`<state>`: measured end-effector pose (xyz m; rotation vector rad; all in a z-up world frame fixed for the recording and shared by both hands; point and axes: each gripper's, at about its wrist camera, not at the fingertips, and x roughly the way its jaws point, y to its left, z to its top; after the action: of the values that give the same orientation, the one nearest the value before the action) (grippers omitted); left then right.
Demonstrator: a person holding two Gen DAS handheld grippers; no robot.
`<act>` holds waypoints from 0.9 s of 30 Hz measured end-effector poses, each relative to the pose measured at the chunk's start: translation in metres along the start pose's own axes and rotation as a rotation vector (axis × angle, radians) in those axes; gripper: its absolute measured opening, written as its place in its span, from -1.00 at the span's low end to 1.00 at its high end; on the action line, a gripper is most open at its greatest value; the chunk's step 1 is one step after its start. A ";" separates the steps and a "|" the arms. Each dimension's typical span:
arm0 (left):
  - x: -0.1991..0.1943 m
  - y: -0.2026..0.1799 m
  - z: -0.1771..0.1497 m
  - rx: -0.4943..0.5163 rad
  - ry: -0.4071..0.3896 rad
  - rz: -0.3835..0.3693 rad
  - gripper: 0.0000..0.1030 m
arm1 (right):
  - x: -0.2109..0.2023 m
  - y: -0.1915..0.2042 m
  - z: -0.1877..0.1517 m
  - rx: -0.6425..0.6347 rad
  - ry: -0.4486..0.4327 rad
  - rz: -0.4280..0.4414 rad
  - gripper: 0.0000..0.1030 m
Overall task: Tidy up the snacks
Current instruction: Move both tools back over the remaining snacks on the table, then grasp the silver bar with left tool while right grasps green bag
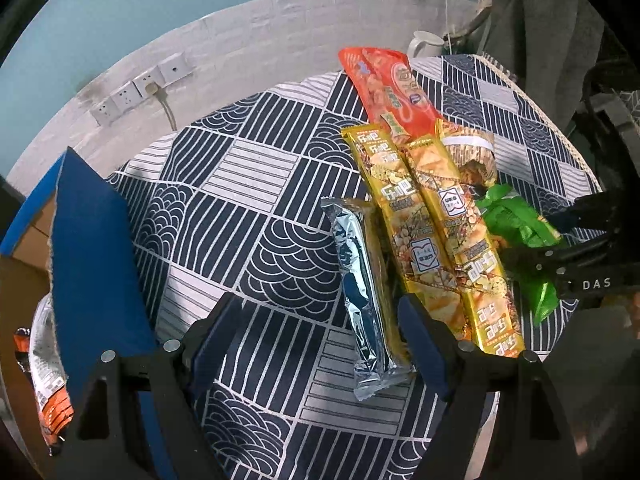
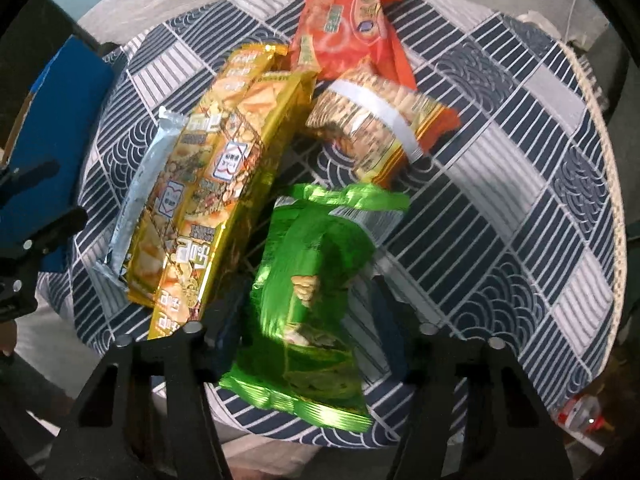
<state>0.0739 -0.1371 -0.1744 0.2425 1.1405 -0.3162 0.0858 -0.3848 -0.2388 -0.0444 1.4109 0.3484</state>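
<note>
The snacks are lying in a loose pile on a round table covered by a navy-and-white patterned tablecloth (image 1: 256, 208), and the pair of gold snack packs (image 1: 436, 224) is serving as the landmark here. These two long packs are lying side by side, touching along their length. A silver foil pack (image 1: 362, 300) is lying just beside them on the side toward the blue box (image 1: 92, 260), parallel to them. An orange-red snack bag (image 1: 394, 92) is sitting beyond their far ends, partly overlapped by them. A clear-wrapped biscuit roll (image 2: 372, 124) is lying on their other side, its end resting against the orange-red bag. A green snack bag (image 2: 316, 300) is lying nearer than the roll, just beside the gold packs.

The left gripper (image 1: 320, 340) is hovering with its jaws spread wide apart, and the near end of the silver foil pack is sitting between its fingers without either pad pressing it. The right gripper (image 2: 308, 312) is also standing with its jaws apart, straddling the green bag; whether its fingers are touching the bag I cannot tell, since the bag is blurred.

An orange-and-white packet (image 1: 44, 384) is showing past the blue box, away from the gold packs. A white mug (image 1: 422, 42) is standing beyond the orange-red bag.
</note>
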 end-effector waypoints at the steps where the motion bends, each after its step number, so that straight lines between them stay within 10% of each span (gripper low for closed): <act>1: 0.002 -0.001 0.000 0.003 0.002 0.001 0.59 | 0.004 0.000 0.000 -0.007 0.007 0.000 -0.14; 27: 0.044 0.004 0.017 -0.093 0.083 -0.029 0.61 | -0.031 -0.021 0.016 0.038 -0.127 0.026 -0.33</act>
<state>0.1065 -0.1448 -0.2079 0.1585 1.2387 -0.2802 0.1031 -0.4076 -0.2095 0.0264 1.2926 0.3401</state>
